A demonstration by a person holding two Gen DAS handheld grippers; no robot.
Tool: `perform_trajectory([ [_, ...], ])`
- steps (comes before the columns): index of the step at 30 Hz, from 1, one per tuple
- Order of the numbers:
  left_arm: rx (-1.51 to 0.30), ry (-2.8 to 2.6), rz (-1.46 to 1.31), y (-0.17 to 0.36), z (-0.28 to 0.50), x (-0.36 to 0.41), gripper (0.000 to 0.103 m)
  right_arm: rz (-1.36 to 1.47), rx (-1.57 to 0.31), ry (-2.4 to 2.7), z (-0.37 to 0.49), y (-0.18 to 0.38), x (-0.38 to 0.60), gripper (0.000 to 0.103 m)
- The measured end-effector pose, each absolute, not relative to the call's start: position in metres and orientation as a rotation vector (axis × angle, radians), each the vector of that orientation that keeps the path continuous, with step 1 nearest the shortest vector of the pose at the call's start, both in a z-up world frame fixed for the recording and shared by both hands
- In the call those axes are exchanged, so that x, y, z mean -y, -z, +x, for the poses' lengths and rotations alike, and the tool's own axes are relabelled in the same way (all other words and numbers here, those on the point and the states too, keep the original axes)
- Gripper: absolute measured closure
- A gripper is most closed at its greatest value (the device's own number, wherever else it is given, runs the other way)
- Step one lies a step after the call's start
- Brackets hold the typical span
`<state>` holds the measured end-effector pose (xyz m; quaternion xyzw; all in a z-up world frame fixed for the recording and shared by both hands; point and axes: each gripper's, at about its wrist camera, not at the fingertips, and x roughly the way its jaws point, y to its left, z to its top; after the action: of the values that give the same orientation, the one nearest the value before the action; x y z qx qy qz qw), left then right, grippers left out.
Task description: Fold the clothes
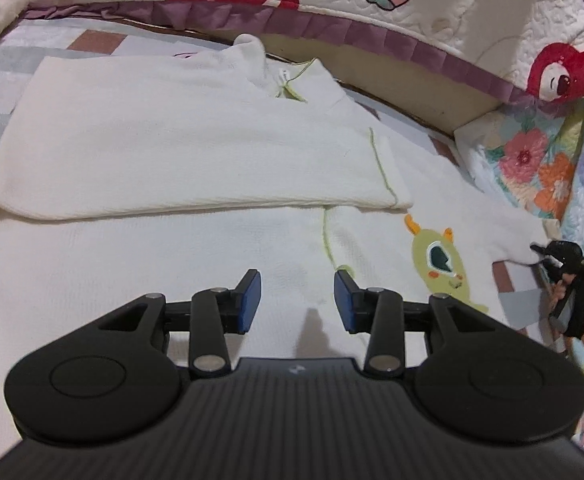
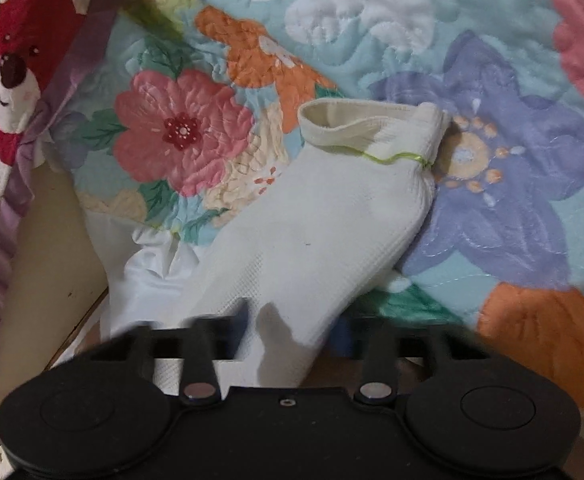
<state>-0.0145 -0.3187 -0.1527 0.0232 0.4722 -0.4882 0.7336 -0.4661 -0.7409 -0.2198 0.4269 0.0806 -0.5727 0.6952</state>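
A cream long-sleeve top (image 1: 179,148) with green stitching and a green monster patch (image 1: 442,264) lies flat on the bed, one side folded over. My left gripper (image 1: 296,300) hovers open and empty just above its lower part. My right gripper (image 1: 548,258) shows at the far right of the left wrist view, at the end of the top's sleeve. In the right wrist view the sleeve (image 2: 320,216) with its cuff runs between my right gripper's (image 2: 292,332) blurred fingers, which stand wide apart around the cloth.
A quilted bumper (image 1: 412,4) with red bears and a purple frill runs along the far side. A floral quilt (image 2: 492,140) lies at the right under the sleeve. A striped sheet (image 1: 7,60) covers the bed.
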Motion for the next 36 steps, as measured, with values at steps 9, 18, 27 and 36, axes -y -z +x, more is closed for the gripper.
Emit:
perform_trajectory([
  [9, -0.973, 1.010, 0.187, 0.150, 0.009, 0.285, 0.068, 0.818, -0.145, 0.979, -0.388, 0.174, 0.678, 0.098],
  [18, -0.932, 0.947, 0.103, 0.144, 0.025, 0.266, 0.068, 0.573, -0.300, 0.516, -0.221, 0.133, 0.553, 0.098],
  [27, -0.922, 0.927, 0.159, 0.154, 0.013, 0.265, 0.067, 0.197, -0.629, 0.245, -0.107, 0.152, 0.428, 0.092],
  [36, -0.807, 1.099, 0.168, 0.142, -0.017, 0.303, 0.062, -0.177, -0.766, 0.442, -0.191, 0.159, 0.418, 0.067],
])
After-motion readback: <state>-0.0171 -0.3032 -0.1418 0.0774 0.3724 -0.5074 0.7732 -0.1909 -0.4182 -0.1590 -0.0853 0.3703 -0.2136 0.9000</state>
